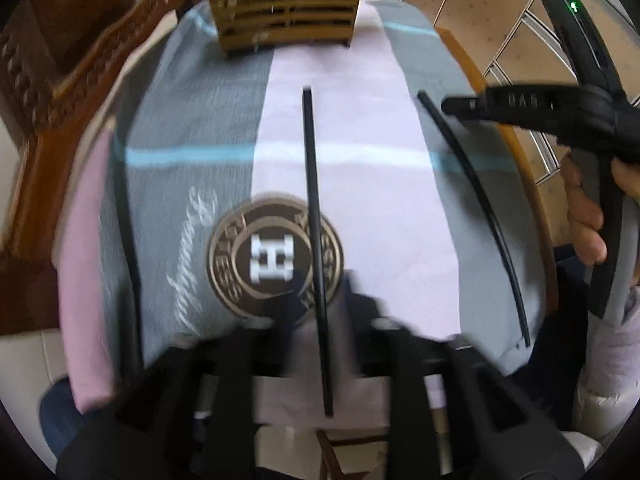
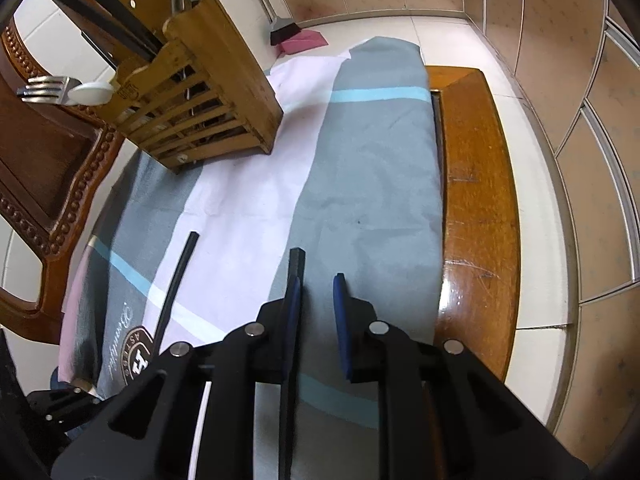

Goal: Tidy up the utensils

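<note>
Three black chopsticks lie on a striped cloth. The middle chopstick runs between the blurred fingers of my left gripper, which stand apart on either side of it. The right chopstick lies under my right gripper. In the right wrist view this chopstick rests along the left blue pad, and a gap separates it from the right pad of the gripper. A third chopstick lies at the left. The slatted wooden holder stands at the cloth's far end.
The holder contains forks, a white spoon and black chopsticks. A carved wooden chair stands left of the table. The bare table edge runs along the right. A hand holds the right gripper's handle.
</note>
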